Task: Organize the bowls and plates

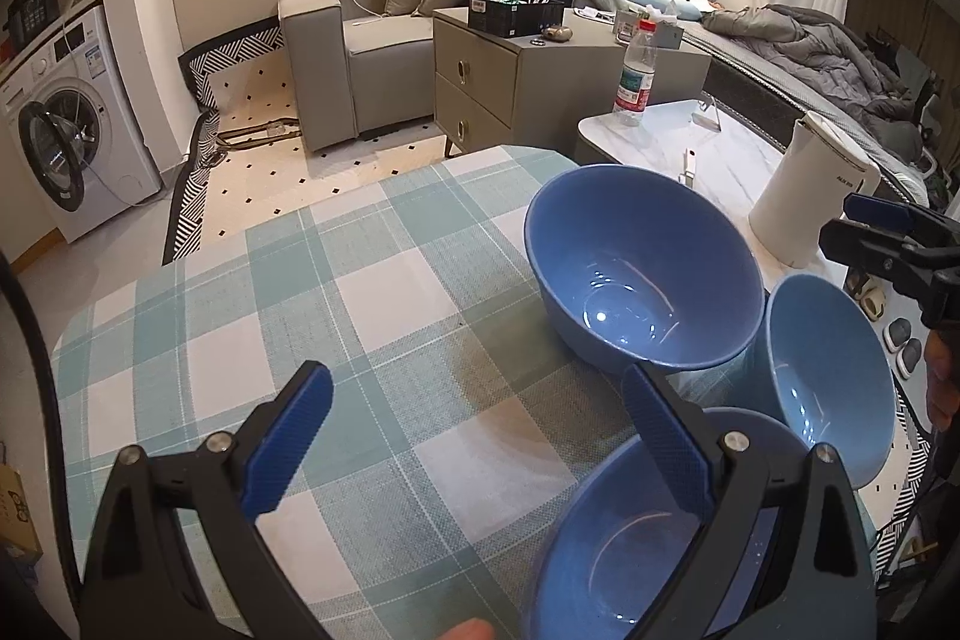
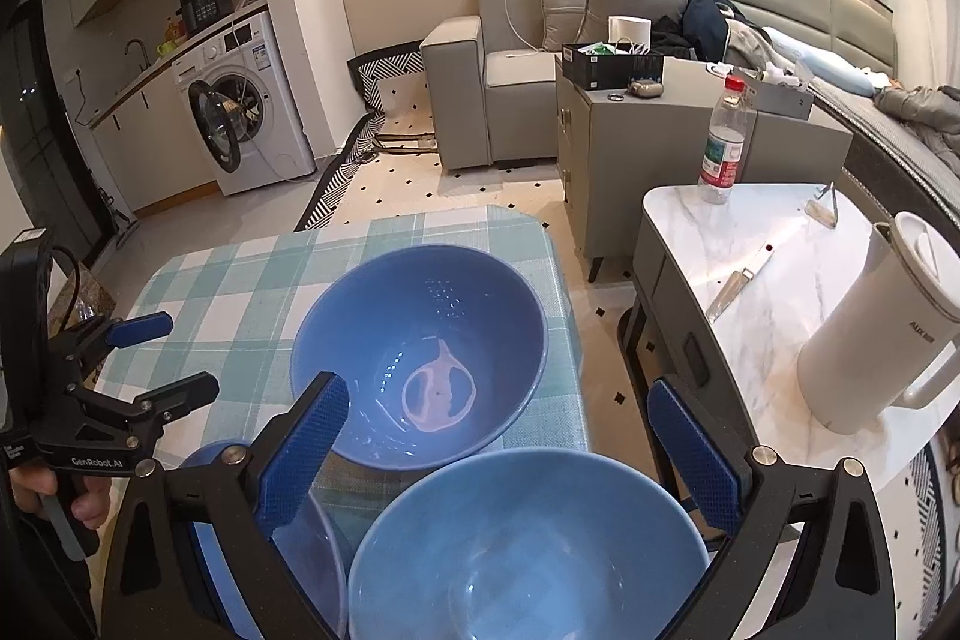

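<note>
Three blue bowls stand on a checked green-and-white tablecloth [image 1: 372, 292]. The large bowl [image 1: 642, 280] is farthest; it also shows in the right wrist view [image 2: 420, 352]. A smaller bowl [image 1: 831, 376] stands at the table's right edge, close under my right gripper [image 2: 498, 454] in the right wrist view [image 2: 528, 544]. A third bowl [image 1: 624, 544] lies under my left gripper's right finger; in the right wrist view it shows at the lower left [image 2: 312, 538]. My left gripper [image 1: 474, 448] is open and empty above the cloth. My right gripper is open and empty.
To the right stands a marble side table [image 2: 774, 268] with a white kettle [image 2: 882, 328], a water bottle [image 2: 723, 142] and a knife [image 2: 738, 280]. Beyond are a grey cabinet [image 1: 498, 70], sofa, bed and washing machine [image 1: 66, 136].
</note>
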Demonstrator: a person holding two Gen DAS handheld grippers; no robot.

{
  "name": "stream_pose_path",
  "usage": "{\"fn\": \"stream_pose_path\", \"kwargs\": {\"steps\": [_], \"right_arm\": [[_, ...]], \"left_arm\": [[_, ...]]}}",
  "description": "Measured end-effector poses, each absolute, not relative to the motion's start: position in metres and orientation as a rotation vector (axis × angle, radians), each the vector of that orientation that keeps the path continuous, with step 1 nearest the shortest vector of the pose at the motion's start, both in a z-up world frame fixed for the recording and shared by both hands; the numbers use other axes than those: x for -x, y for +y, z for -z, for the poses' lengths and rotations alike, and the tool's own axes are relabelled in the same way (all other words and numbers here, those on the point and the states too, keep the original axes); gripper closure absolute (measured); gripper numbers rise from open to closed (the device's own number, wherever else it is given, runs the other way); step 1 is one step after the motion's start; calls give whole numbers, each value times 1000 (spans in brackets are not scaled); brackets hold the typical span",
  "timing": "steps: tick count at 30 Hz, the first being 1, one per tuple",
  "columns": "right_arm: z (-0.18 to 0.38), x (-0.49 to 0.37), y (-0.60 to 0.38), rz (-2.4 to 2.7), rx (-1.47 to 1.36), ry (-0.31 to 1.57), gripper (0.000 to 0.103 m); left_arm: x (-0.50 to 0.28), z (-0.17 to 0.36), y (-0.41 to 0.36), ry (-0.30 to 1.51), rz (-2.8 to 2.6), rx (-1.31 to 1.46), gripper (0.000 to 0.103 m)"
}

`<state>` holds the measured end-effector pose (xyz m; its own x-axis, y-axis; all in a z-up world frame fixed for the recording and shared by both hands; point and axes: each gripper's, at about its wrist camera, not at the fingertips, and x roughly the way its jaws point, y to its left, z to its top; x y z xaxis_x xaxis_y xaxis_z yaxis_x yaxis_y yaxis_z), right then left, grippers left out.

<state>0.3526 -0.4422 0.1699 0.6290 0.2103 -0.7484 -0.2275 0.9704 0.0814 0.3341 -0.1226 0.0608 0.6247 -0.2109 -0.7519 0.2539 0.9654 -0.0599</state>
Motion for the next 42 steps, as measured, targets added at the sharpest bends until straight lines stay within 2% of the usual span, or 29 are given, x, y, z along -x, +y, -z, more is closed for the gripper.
{"fn": "stream_pose_path", "kwargs": {"steps": [3, 13, 28, 30, 34, 36, 42], "right_arm": [[-166, -360, -443, -248, 17, 862, 2], [-147, -386, -443, -258, 29, 907, 20], [-124, -406, -446, -268, 17, 967, 30], [-120, -407, -445, -272, 25, 975, 31], [-113, -409, -443, -281, 34, 994, 44], [-111, -410, -441, -284, 42, 1004, 45], [-106, -411, -441, -289, 43, 1016, 50]], "left_arm": [[-337, -61, -121, 857, 256, -46, 5], [-351, -58, -120, 867, 237, -26, 5], [-373, -41, -137, 933, 260, -32, 7], [-375, -39, -140, 938, 269, -34, 11], [-379, -35, -144, 947, 277, -28, 16], [-380, -34, -147, 954, 289, -17, 18], [-384, -31, -154, 973, 325, 6, 36]]}}
